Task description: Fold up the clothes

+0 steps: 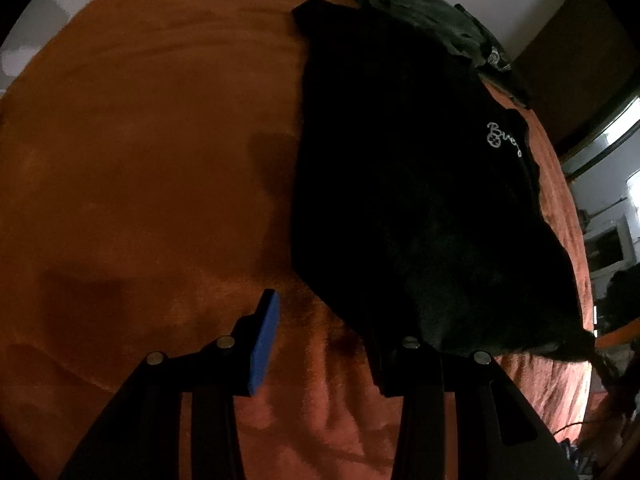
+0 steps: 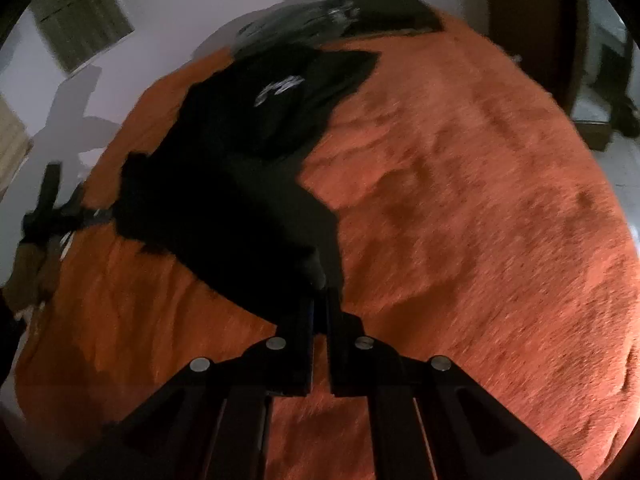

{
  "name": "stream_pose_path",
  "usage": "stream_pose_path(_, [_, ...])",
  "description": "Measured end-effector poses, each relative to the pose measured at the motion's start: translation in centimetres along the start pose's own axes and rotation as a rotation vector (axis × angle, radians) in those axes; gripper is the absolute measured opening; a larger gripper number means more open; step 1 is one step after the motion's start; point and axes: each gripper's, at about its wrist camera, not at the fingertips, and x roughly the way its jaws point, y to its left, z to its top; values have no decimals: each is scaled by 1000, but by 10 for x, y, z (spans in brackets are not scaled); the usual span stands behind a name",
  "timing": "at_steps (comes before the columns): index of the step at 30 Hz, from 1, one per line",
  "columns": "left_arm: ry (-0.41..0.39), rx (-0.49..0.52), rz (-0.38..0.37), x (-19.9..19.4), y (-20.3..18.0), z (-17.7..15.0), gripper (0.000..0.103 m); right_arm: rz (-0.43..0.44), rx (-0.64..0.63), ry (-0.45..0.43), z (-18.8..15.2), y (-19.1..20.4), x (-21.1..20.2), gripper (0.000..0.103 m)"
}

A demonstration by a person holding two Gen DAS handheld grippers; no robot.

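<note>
Risk: thin corner slipping | right gripper fingers are pinching black printed fabric garment | left gripper fingers are gaping empty, you are hovering over orange fuzzy bed blanket

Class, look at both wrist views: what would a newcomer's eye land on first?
A black garment with small white lettering sprawls across the orange fuzzy blanket. The right gripper pinches its near corner, while the left gripper hangs open beside its edge. A dark green garment lies behind it.
</note>
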Motion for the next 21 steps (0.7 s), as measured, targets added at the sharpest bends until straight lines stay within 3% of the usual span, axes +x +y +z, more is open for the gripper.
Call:
stream_pose_path(3, [2,-13,-1,-3,8,7,42,7,-26,35,-10,3,4,5])
stream_pose_path(7, [-2,-30,-24,-8,13,21,43,36,95,0,-3,-9,-6,9])
stream_pose_path(11, [10,-34,-73,-5,1,41,50,6,106,-75,12,-10,-21,36])
stream_pose_path(15, [42,2,-63,11,-25,65,53,28,114,-59,26,-4,-9,37])
stream_pose_path(18, [54,23,-26,25,-37,72,53,27,93,5,24,9,12,37])
stream_pose_path(20, [24,29,-3,26,-39,67,40,22,83,46,21,16,27,37])
stream_pose_path(21, [9,32,9,26,-40,65,15,21,81,60,19,18,32,37])
